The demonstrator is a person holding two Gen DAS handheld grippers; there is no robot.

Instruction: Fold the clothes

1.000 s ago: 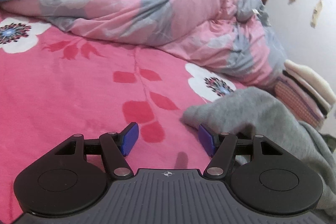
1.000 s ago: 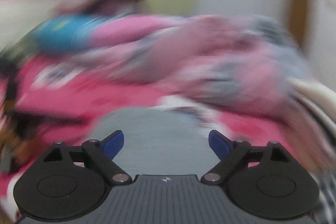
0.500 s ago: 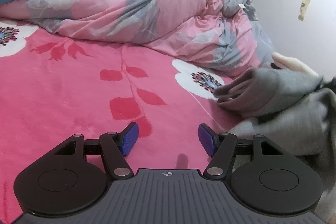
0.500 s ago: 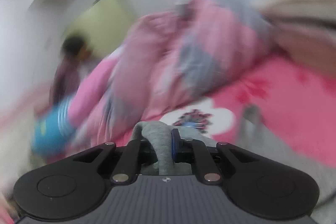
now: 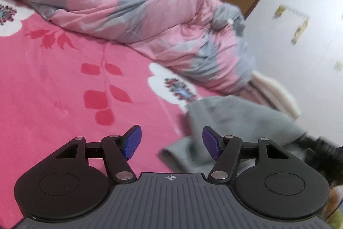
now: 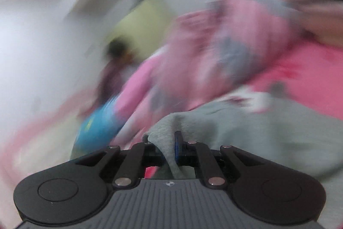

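Grey fleece garment (image 5: 233, 121) lies crumpled and unfolded on the pink floral bedsheet (image 5: 53, 89); right gripper (image 6: 169, 146) fingers pinch its edge, left gripper (image 5: 171, 143) fingers open and empty.

Left tongs (image 5: 171, 142): matte black, w/ 2 round discs at base, each w/ shallow circular recess. Grey ribbed centre plate, small white crosshair mark at its front edge. Black link arms w/ silver rivets at pivots. Blue ribbed pads (image 5: 133, 141) on fingertips.
Right tongs (image 6: 163, 144): same build, black discs, grey ribbed plate w/ crosshair, silver rivets, blue pad edge showing.
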